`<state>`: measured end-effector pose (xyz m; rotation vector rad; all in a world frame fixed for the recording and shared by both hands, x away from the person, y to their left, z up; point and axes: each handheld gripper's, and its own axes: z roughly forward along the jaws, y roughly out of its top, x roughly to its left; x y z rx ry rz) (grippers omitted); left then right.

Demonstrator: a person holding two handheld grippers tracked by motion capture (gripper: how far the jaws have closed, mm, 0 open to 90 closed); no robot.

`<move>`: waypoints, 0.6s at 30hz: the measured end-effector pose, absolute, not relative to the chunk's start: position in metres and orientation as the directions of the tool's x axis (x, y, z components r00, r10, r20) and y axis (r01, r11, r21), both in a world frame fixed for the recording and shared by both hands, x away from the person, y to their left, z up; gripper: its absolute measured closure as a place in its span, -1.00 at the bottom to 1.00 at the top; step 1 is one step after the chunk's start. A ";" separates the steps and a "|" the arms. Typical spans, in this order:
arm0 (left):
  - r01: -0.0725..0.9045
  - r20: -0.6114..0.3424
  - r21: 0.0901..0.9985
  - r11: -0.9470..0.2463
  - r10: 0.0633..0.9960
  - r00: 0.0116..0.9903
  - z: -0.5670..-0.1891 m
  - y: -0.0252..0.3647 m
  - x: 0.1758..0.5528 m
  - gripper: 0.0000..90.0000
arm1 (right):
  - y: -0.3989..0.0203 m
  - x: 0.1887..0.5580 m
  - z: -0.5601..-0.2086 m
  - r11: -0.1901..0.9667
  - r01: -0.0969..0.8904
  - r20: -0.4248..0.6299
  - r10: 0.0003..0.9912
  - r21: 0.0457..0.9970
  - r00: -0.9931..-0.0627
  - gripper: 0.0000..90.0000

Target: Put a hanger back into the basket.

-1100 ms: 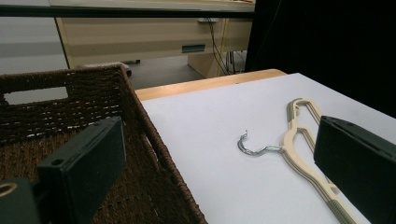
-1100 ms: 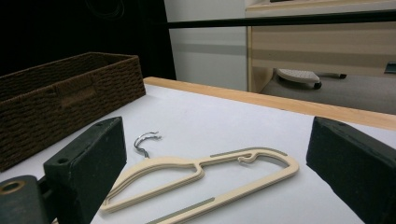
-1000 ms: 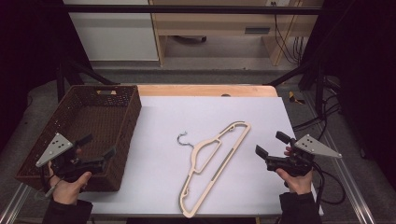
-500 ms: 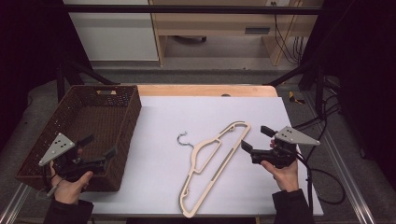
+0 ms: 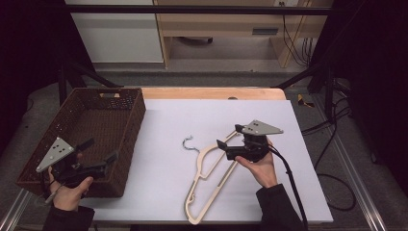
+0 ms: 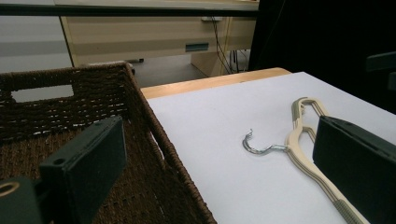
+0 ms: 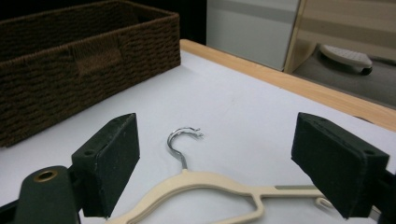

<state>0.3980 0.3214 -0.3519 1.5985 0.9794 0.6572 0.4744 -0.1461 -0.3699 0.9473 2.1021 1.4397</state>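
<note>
A cream plastic hanger (image 5: 211,179) with a metal hook (image 5: 188,143) lies flat on the white table top (image 5: 168,173). My right gripper (image 5: 230,136) hovers open over the hanger's upper end, just right of the hook. In the right gripper view the hanger's neck (image 7: 205,182) and hook (image 7: 180,137) lie between the two spread jaws of the gripper (image 7: 224,163). My left gripper (image 5: 101,150) is held open over the near right corner of the brown wicker basket (image 5: 135,120). In the left gripper view its jaws straddle the basket wall (image 6: 159,149), with the hanger (image 6: 303,140) farther right.
The wicker basket (image 7: 84,70) fills the table's left side and looks empty. A wooden strip (image 5: 211,93) edges the far side of the table. Cables (image 5: 332,154) trail off the right edge. Furniture (image 5: 226,24) stands beyond the table.
My right gripper has moved left from near the table's right edge to above the hanger's hook end. The left gripper has barely shifted, and the hanger lies where it was.
</note>
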 end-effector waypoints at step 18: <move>0.261 -0.076 0.963 -0.068 0.860 0.505 -0.354 0.321 0.400 -0.94 | -0.074 0.524 -0.408 0.407 0.373 0.001 0.675 0.834 -0.738 -0.43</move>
